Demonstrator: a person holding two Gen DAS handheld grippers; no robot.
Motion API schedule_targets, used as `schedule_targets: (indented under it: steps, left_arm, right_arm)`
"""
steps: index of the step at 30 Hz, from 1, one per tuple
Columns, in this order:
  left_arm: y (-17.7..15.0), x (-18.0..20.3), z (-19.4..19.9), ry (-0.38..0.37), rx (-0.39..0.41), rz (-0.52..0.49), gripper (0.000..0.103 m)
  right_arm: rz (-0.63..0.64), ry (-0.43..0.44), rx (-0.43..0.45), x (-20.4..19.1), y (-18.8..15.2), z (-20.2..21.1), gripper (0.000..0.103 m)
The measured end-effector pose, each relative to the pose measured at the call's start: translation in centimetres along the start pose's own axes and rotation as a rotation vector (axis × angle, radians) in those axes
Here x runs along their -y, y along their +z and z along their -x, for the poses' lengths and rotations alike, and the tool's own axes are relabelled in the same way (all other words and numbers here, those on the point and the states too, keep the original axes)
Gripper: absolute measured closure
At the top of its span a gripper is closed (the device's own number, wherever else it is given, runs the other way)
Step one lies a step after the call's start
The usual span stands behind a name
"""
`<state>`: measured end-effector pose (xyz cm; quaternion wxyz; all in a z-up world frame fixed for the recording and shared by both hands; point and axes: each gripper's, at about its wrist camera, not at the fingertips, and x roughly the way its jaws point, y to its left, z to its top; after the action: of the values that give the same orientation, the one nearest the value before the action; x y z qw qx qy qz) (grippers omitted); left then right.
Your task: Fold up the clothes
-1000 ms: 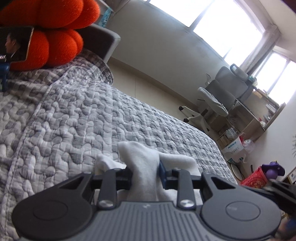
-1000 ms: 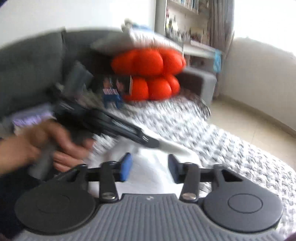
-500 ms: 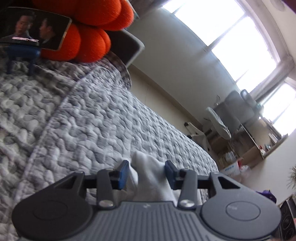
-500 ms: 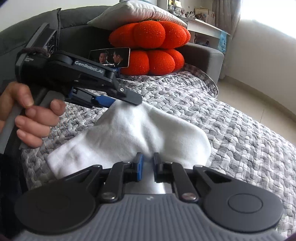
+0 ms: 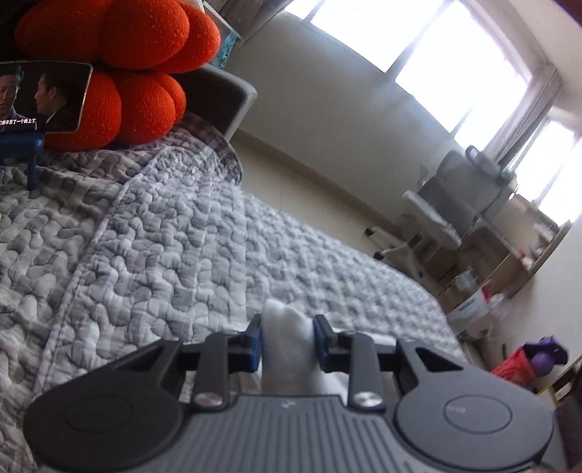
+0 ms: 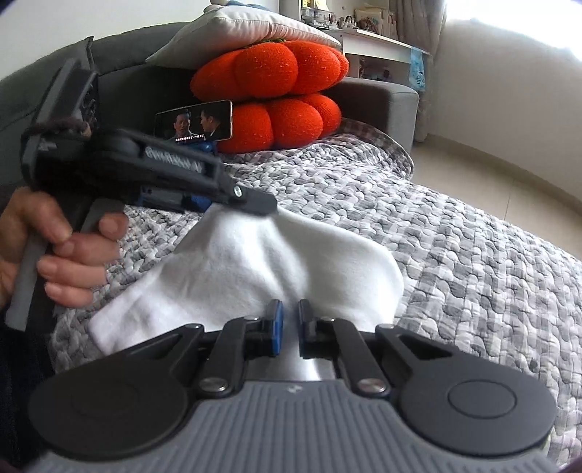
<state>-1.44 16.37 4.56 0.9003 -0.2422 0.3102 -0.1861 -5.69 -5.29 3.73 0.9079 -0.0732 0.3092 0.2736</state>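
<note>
At the far left of the right wrist view, my left hand (image 6: 54, 251) grips the grey handle of my left tool (image 6: 203, 202), which reaches in from the left and pinches a bunched fold of a white sock (image 6: 254, 265) between its blue pads. Those jaws opened and have just closed again on the fabric. The sock lies spread across a grey quilted bedspread (image 6: 454, 254), its raised fold lifted toward the left tool and its rounded end resting on the quilt to the right. Behind it, a phone (image 6: 192, 122) showing a video stands on a blue stand, leaning against a stack of orange pumpkin-shaped cushions (image 6: 276, 98) with a pale pillow (image 6: 247, 32) on top. At the bottom centre, my right tool (image 6: 287, 327) has its two pads drawn nearly together; they have just been closing, with the near edge of the sock at their tips, though I cannot tell how much fabric is caught.

From the left wrist view, the left tool (image 5: 287, 340) clamps a white ridge of sock (image 5: 282, 320) over the bedspread (image 5: 182, 254). A grey office chair (image 5: 451, 196) stands by the window to the right.
</note>
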Motion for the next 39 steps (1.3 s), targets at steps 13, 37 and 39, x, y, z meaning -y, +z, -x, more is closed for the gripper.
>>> schedule_targets:
  steps: [13,37,39]
  left_arm:
    - [1.2,-1.7,1.1,-0.035,0.046,0.093,0.037]
    - [0.3,0.3,-2.5,0.167,-0.01,-0.104,0.088]
    - [0.6,0.1,-1.8,0.163,0.001,-0.073,0.082]
  right_arm:
    - [-0.078,-0.061,0.008,-0.2,0.5,-0.1,0.103]
    - [-0.083,-0.133,-0.048,-1.0,2.0,-1.0,0.095]
    - [-0.097,-0.121,-0.048,-0.6,1.8,-1.0,0.095]
